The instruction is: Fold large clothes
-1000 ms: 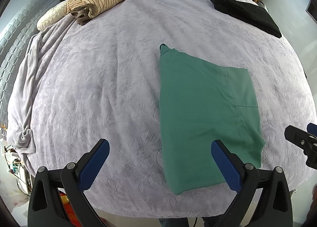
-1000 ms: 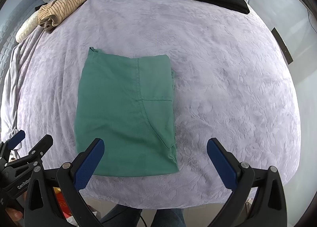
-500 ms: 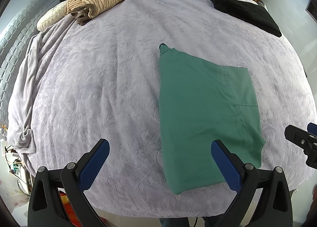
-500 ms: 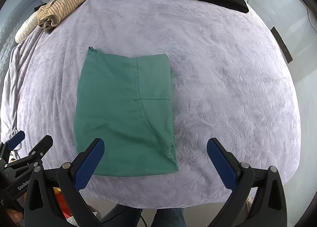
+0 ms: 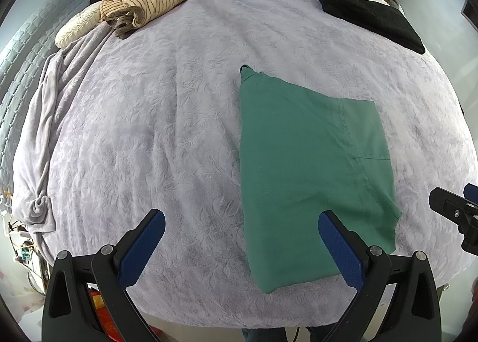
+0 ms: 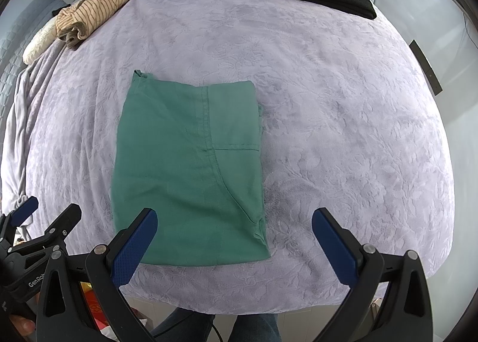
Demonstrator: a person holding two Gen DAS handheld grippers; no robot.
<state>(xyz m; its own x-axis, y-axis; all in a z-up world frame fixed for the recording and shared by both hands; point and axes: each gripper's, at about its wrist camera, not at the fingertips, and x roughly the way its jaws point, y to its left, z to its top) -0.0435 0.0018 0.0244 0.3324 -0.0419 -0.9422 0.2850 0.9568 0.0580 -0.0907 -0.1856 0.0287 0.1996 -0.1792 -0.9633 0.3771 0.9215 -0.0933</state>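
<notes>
Our left gripper (image 5: 242, 240) and right gripper (image 6: 234, 234) are both released; the green garment (image 6: 191, 168) lies lengthwise ahead between them.

Both wrist views look down across the bed (image 5: 185, 121), sharing its top.
</notes>
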